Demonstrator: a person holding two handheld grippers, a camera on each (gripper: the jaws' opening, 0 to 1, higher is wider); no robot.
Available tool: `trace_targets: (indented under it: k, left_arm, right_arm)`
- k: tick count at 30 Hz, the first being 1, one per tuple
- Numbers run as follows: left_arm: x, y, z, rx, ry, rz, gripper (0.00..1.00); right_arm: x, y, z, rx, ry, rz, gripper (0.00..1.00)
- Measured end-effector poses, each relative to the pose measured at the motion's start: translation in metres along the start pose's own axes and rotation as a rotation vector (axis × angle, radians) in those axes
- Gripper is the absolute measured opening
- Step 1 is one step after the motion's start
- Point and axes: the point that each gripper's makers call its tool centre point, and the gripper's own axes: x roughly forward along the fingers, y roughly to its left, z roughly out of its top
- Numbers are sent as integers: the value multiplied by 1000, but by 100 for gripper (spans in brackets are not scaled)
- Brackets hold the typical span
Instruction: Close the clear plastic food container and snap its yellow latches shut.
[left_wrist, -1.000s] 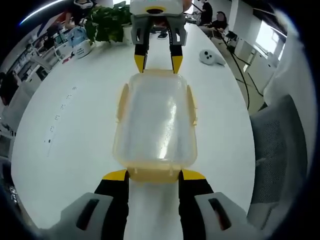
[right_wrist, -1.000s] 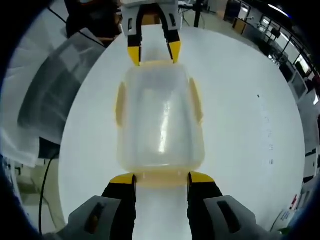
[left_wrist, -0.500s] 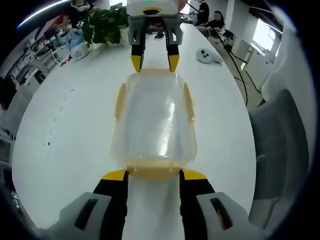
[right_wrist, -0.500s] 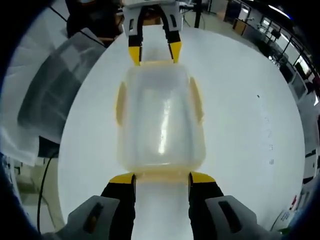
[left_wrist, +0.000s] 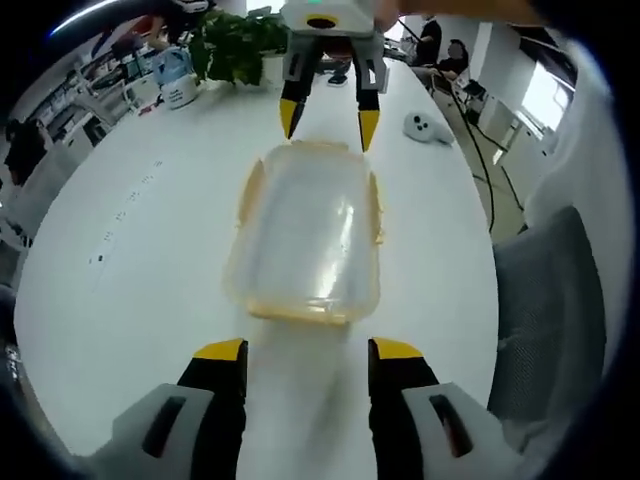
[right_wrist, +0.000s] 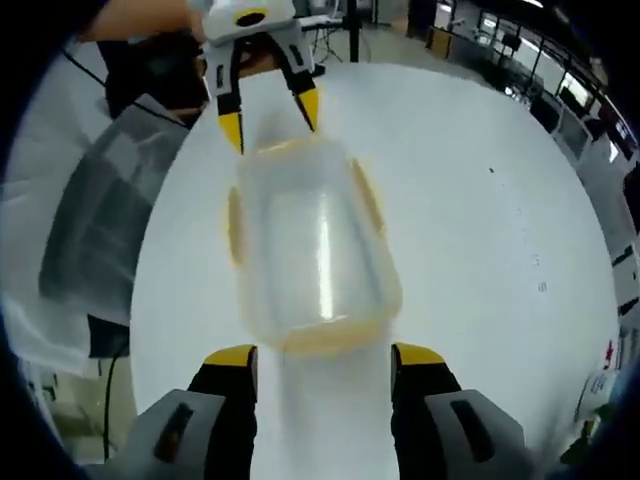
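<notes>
**On the bench: container sits between two open claws**

On the white bench (left_wrist: 130, 290) the clear plastic food container (left_wrist: 305, 235) lies flat, lid on, lengthwise between the two claws.

Left gripper view: left claw (left_wrist: 308, 352) at the bottom, yellow tips spread apart, nothing between them. Container's near short edge is just beyond the tips, with a strip of bare bench between; no contact. Right claw (left_wrist: 328, 113) comes in from the top, jaws apart, tips just at the container's far short edge; cannot tell if they touch it.

Right gripper view: same layout mirrored. Right claw (right_wrist: 325, 355) at the bottom, tips apart, gripping nothing; container (right_wrist: 305, 250) close ahead, its near edge roughly level with the tips and centred on the gap. Left claw (right_wrist: 268, 112) at the top, jaws apart, tips at the far short edge.

Yellow latches (left_wrist: 248, 190) run along the long sides and both ends; the frames are too soft to tell whether they are snapped.

Around it: potted plant (left_wrist: 240, 45) and a small white object (left_wrist: 425, 127) on the far bench, grey chair (left_wrist: 545, 290) beside it.
</notes>
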Motion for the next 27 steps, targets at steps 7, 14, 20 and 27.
trace_targets:
  k: [7,14,20,27]
  left_arm:
    - [-2,3,9,-138,-39,31,49]
    - [-2,5,12,-223,-59,57,49]
    - [-4,9,20,-384,-115,93,49]
    - [-4,8,19,-536,-127,138,48]
  right_arm:
    - [-2,-1,7,200,-49,-23,53]
    - [-6,-6,15,375,-93,-54,60]
    - [-7,-13,25,564,-145,-89,63]
    - [-1,-13,24,664,-133,-134,62]
